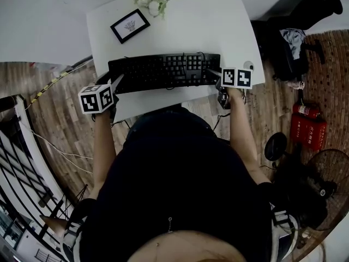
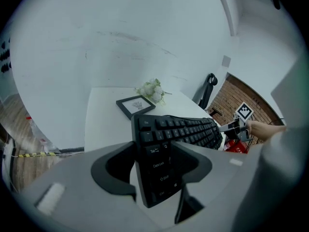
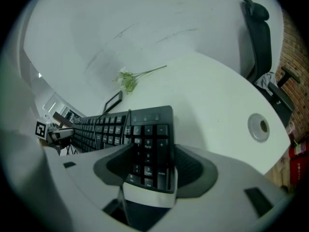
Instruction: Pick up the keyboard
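Observation:
A black keyboard (image 1: 163, 71) lies across the front part of the white table (image 1: 180, 31). My left gripper (image 1: 115, 83) is shut on its left end: in the left gripper view the Tab and Caps Lock end of the keyboard (image 2: 178, 129) sits clamped between the jaws of the left gripper (image 2: 157, 153). My right gripper (image 1: 214, 72) is shut on the number-pad end; in the right gripper view that end of the keyboard (image 3: 120, 124) fills the gap of the right gripper (image 3: 147, 153). Whether the keyboard is off the table, I cannot tell.
A framed picture (image 1: 130, 25) and a sprig of white flowers (image 1: 154, 1) lie behind the keyboard. A round cable hole (image 1: 248, 66) is at the table's right edge. A black chair (image 1: 294, 42), a red fire extinguisher (image 1: 307, 110) and a fan (image 1: 327, 173) stand on the right.

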Available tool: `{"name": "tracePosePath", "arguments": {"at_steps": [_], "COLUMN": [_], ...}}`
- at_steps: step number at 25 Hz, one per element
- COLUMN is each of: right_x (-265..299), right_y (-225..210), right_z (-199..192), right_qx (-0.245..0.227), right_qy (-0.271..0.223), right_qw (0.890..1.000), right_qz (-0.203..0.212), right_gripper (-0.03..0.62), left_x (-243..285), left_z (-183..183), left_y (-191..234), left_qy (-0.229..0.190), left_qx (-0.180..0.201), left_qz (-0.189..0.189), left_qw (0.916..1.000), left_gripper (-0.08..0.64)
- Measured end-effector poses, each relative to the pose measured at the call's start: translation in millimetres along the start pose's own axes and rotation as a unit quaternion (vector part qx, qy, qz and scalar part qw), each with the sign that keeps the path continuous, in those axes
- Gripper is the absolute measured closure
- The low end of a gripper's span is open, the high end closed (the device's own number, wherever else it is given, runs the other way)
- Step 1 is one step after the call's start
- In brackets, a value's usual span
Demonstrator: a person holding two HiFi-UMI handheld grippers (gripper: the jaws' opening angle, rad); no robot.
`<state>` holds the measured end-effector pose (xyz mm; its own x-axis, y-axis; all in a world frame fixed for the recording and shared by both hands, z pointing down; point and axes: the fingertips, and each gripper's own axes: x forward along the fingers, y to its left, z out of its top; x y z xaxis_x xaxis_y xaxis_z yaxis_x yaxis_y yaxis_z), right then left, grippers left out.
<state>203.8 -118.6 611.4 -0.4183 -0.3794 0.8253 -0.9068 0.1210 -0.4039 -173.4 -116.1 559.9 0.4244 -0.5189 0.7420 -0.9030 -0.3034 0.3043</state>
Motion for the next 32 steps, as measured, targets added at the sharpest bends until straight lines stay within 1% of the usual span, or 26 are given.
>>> {"name": "tracePosePath", "arguments": {"at_steps": [5,9,13,17,20,26,28,32], "right_x": [-24.3,-49.6,-76.4,-102.2,-123.4,-158.3,-166.4,-180.4], "right_y": [7.6,18.1,29.4,41.6,58.0,86.5,98.3,128.0], "right_z": [29.2,56.4,84.9,108.6,125.4,153.4,157.3,154.3], "right_qx": [-0.015,-0.034,-0.057,-0.081,-0.106,-0.139,-0.149,-0.172], "right_qy": [-0.042,-0.084,-0.126,-0.168,-0.205,-0.279,-0.302,-0.344], "right_qw": [0.999,0.996,0.990,0.982,0.973,0.950,0.941,0.923], "right_qz": [-0.003,-0.009,-0.016,-0.024,-0.026,-0.027,-0.028,-0.030], "right_gripper": [0.322,0.322,0.322,0.322,0.322,0.322,0.322,0.322], "left_x": [-14.5,-29.6,-44.7,-59.9,-77.2,-108.1,-120.0,-147.9], "left_z": [31.8,59.4,85.9,108.8,125.2,157.5,163.2,162.2], "left_y": [-9.1,-15.7,-22.3,-28.1,-30.9,-33.1,-30.3,-20.1], "left_qy": [-0.043,-0.081,-0.120,-0.158,-0.191,-0.254,-0.274,-0.307], "left_qx": [0.015,0.031,0.045,0.060,0.073,0.103,0.113,0.127], "left_qz": [0.000,0.000,0.000,0.000,0.001,0.007,0.011,0.018], "left_qw": [0.9989,0.9962,0.9917,0.9856,0.9788,0.9616,0.9550,0.9431], "left_gripper": [0.318,0.318,0.318,0.319,0.319,0.319,0.319,0.321]}}
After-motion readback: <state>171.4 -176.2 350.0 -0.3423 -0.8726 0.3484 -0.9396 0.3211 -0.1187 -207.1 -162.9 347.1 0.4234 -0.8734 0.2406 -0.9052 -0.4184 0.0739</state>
